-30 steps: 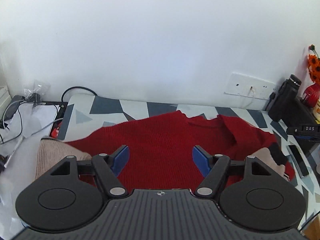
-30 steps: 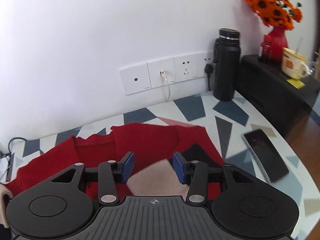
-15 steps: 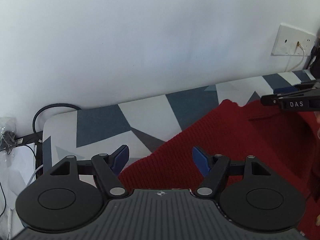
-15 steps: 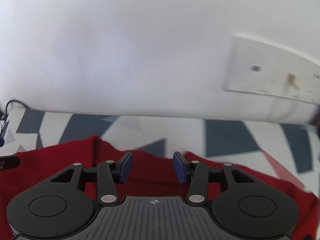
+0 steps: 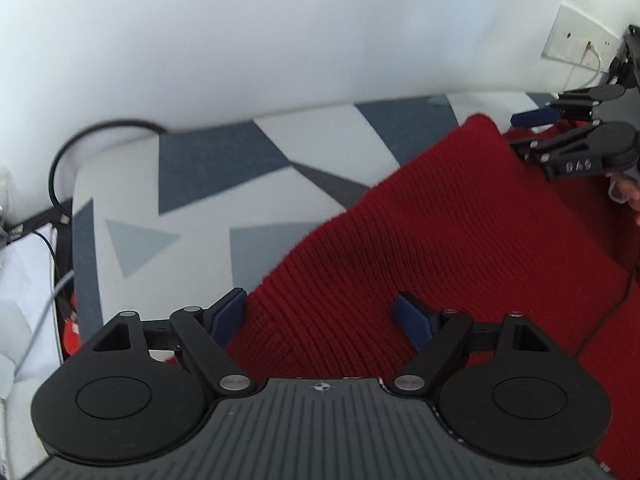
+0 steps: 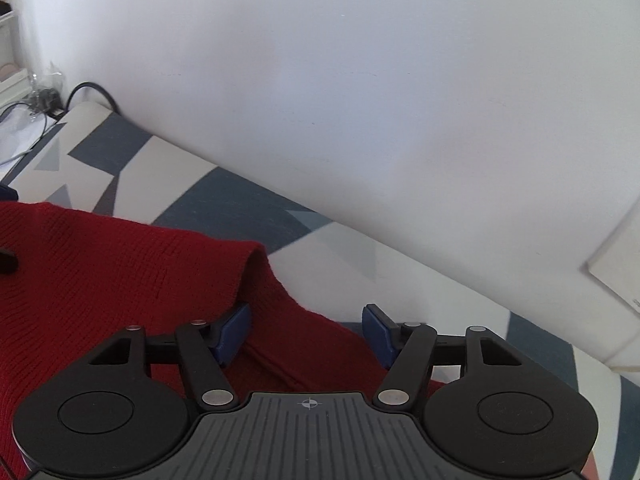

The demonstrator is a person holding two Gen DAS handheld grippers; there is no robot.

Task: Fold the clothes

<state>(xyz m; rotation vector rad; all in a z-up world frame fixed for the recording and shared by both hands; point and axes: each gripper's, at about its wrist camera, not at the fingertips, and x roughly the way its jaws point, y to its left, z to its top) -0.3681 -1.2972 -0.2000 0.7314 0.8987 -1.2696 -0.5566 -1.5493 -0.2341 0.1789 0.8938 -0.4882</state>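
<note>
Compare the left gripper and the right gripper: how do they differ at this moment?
The left gripper opens wider than the right gripper. The left sits at the red sweater's left edge; the right sits at a raised fold on its far edge. Both are open, with blue pads, low over the knit.

The left hand-held gripper (image 5: 320, 314), with black arms and blue pads, stands wide open over the edge of a red ribbed knit sweater (image 5: 440, 240) spread on a table (image 5: 192, 208) covered in grey, blue and white triangles. The right hand-held gripper (image 5: 536, 132) hovers at the sweater's far corner, near a white wall socket plate (image 5: 576, 38).
</note>
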